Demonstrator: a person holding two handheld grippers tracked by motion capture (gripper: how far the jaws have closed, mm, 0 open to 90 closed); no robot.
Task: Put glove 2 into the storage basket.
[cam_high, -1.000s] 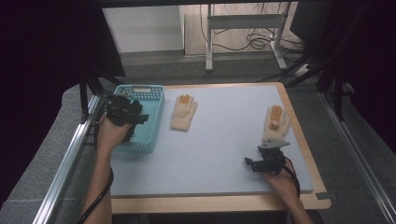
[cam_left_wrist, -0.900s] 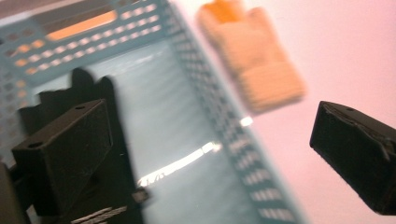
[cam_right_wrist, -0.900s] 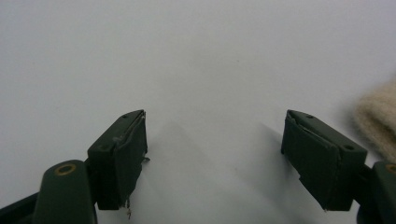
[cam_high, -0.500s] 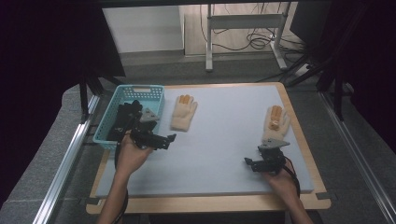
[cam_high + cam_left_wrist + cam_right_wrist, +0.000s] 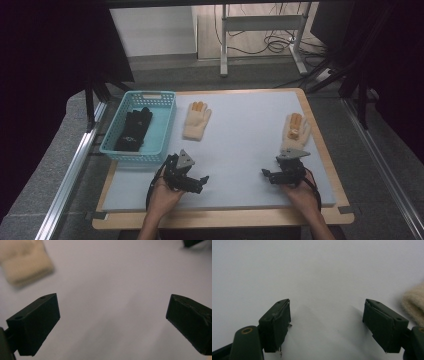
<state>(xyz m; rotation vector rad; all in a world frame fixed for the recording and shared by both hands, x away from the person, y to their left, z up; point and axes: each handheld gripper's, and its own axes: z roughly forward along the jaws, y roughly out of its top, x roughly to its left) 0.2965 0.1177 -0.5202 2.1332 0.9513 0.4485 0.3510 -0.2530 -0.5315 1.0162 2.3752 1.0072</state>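
The left tool (image 5: 200,181) sits low over the pale grey surface (image 5: 240,145) at about 7 o'clock in the high view, just off the near right corner of the blue basket (image 5: 162,125). In the left gripper view its jaws stand far apart with nothing between them but bare surface; a blurred cream glove (image 5: 25,263) lies at 10 o'clock beyond them, clear of both jaws. In the high view that cream glove (image 5: 196,120) lies flat at 11 o'clock, just beside the basket's right wall, orange fingertips pointing away from the person.

The right tool (image 5: 267,174) rests at about 5 o'clock, jaws spread wide and holding nothing, as the right gripper view shows. A second cream glove (image 5: 295,130) lies just beyond it at 3 o'clock, near the surface's right edge; its cuff (image 5: 414,303) shows at the right of the right gripper view, apart from the jaw.

A black glove (image 5: 134,129) lies inside the basket.
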